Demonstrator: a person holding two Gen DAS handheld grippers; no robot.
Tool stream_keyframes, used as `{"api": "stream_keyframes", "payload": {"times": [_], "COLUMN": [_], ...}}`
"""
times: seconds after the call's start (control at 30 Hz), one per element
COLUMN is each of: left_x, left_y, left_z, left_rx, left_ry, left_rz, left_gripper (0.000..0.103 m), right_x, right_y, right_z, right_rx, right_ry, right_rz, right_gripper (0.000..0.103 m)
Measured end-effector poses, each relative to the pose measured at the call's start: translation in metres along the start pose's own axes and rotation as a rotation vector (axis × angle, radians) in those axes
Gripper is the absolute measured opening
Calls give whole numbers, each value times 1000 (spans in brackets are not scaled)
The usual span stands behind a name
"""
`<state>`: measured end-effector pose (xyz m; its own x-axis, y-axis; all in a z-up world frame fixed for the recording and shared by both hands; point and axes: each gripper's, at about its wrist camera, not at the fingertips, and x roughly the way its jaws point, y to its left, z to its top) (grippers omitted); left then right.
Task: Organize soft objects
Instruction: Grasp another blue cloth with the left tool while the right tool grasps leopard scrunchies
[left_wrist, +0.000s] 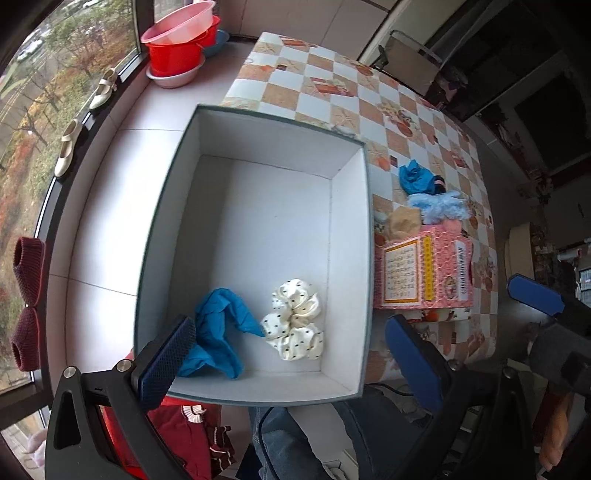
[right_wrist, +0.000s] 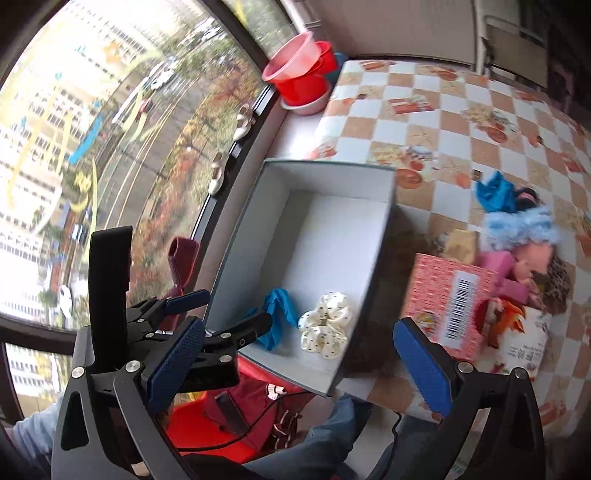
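Open box, crowded right side

Most of the box (left_wrist: 258, 221) floor lies bare ahead of me; only the blue cloth (left_wrist: 218, 332) and the white dotted scrunchie (left_wrist: 295, 321) fill its near end. To the right, the pink carton (left_wrist: 424, 273) stands just beside the box wall, with soft things (right_wrist: 517, 221) heaped behind it on the desk (left_wrist: 332, 85).

Stacked red and pink plastic basins (left_wrist: 180, 44) sit by the window, 2 cream heeled shoes (left_wrist: 104, 88) and maroon knitted slippers (left_wrist: 26, 269) along the sill.
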<state>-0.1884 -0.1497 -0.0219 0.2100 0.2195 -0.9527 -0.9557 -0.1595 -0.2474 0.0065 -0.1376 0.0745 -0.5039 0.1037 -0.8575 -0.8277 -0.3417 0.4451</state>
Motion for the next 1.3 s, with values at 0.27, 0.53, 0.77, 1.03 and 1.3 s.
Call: {"api": "stream_keyframes", "payload": {"times": [0.27, 0.53, 0.77, 1.03, 1.3], "left_x": [3, 21, 87, 198, 241], "left_y": [-88, -167, -230, -249, -244], "left_z": [35, 87, 158, 199, 203], "left_rx": [122, 65, 60, 58, 28], "left_ry": [34, 137, 176, 330, 363], "left_rz": [-56, -92, 30, 130, 133], "left_gripper": [103, 103, 103, 103, 103], "right_x": [-48, -52, -33, 3, 31], "right_y": [-108, -252, -342, -394, -426], "right_z": [-6, -18, -30, -31, -22], "right_rx": [202, 500, 688, 813, 933], "right_ry": [-72, -49, 6, 69, 78], "right_rz": [-80, -128, -64, 27, 119], "right_gripper": [103, 103, 103, 103, 103]}}
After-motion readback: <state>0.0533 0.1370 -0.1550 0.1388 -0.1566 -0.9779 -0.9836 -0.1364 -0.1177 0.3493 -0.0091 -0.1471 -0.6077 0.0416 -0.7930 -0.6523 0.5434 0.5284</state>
